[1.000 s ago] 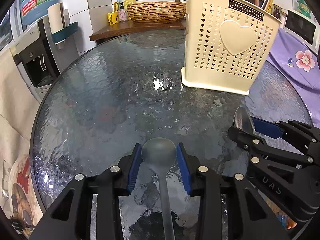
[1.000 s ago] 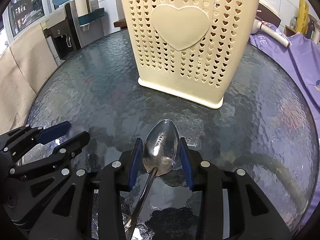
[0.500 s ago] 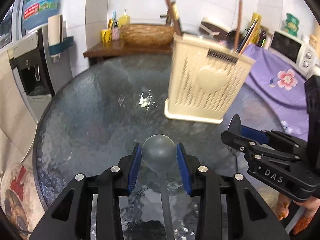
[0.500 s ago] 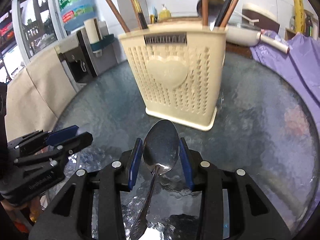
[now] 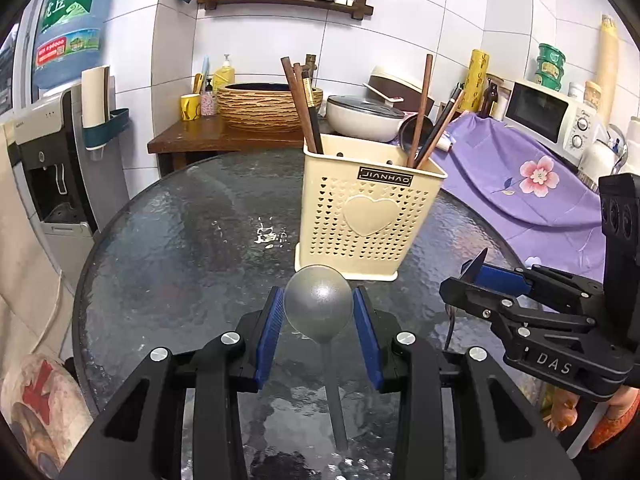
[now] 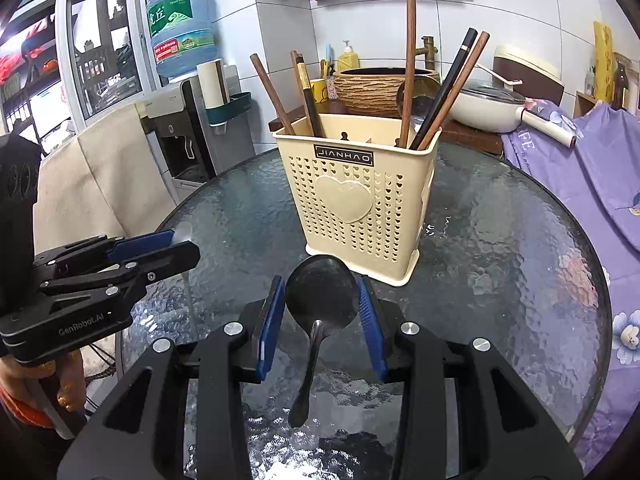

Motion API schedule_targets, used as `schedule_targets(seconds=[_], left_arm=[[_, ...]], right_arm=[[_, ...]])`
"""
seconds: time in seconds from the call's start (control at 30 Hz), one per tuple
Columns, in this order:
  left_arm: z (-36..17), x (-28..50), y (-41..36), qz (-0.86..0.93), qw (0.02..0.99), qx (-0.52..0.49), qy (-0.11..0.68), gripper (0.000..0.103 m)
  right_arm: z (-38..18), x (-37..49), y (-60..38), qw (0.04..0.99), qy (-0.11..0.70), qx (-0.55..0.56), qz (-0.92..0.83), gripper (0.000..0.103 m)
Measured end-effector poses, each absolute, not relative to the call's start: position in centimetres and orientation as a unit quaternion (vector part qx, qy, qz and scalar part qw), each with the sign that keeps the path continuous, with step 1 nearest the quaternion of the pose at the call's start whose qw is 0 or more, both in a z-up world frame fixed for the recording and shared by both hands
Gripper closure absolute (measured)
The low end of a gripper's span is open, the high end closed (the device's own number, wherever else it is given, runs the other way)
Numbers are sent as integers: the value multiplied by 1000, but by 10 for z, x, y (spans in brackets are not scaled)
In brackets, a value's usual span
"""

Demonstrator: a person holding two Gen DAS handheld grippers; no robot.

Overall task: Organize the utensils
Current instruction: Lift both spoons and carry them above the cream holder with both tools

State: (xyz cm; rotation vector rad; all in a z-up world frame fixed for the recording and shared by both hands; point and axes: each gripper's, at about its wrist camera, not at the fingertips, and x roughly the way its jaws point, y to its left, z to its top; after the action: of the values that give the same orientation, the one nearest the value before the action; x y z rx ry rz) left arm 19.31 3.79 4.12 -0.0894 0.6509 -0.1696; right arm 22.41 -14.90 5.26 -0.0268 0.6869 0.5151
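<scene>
My left gripper (image 5: 318, 314) is shut on a grey matte spoon (image 5: 319, 307), bowl between the blue pads, held above the glass table (image 5: 180, 248). My right gripper (image 6: 322, 300) is shut on a shiny metal spoon (image 6: 322, 294), handle hanging down. A cream perforated utensil holder (image 5: 370, 208) with a heart stands ahead of both, holding several chopsticks (image 5: 306, 104) and a ladle. The holder shows in the right wrist view (image 6: 356, 196) too. The right gripper is seen at the right of the left wrist view (image 5: 472, 276), the left gripper at the left of the right wrist view (image 6: 176, 244).
A water dispenser (image 5: 60, 152) stands left of the round table. Behind it are a wooden counter with a woven basin (image 5: 264, 106) and a pot (image 5: 364, 116). A purple cloth (image 5: 520, 176) and a microwave (image 5: 552, 116) are at the right.
Both grippers have risen and tilted up with their spoons still held. The holder now looks farther and lower, its rim and the chopsticks in view.
</scene>
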Motion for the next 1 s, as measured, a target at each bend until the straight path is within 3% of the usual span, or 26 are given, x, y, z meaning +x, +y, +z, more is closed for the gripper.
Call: schedule_targets(seconds=[0.53, 1.0], left_arm=[[67, 195, 30, -106, 949, -43, 293, 68], [170, 257, 34, -88, 976, -85, 179, 68]], right_arm=[[78, 228, -154, 910, 317, -8, 268, 66], [186, 278, -166, 952, 199, 3, 233, 66]])
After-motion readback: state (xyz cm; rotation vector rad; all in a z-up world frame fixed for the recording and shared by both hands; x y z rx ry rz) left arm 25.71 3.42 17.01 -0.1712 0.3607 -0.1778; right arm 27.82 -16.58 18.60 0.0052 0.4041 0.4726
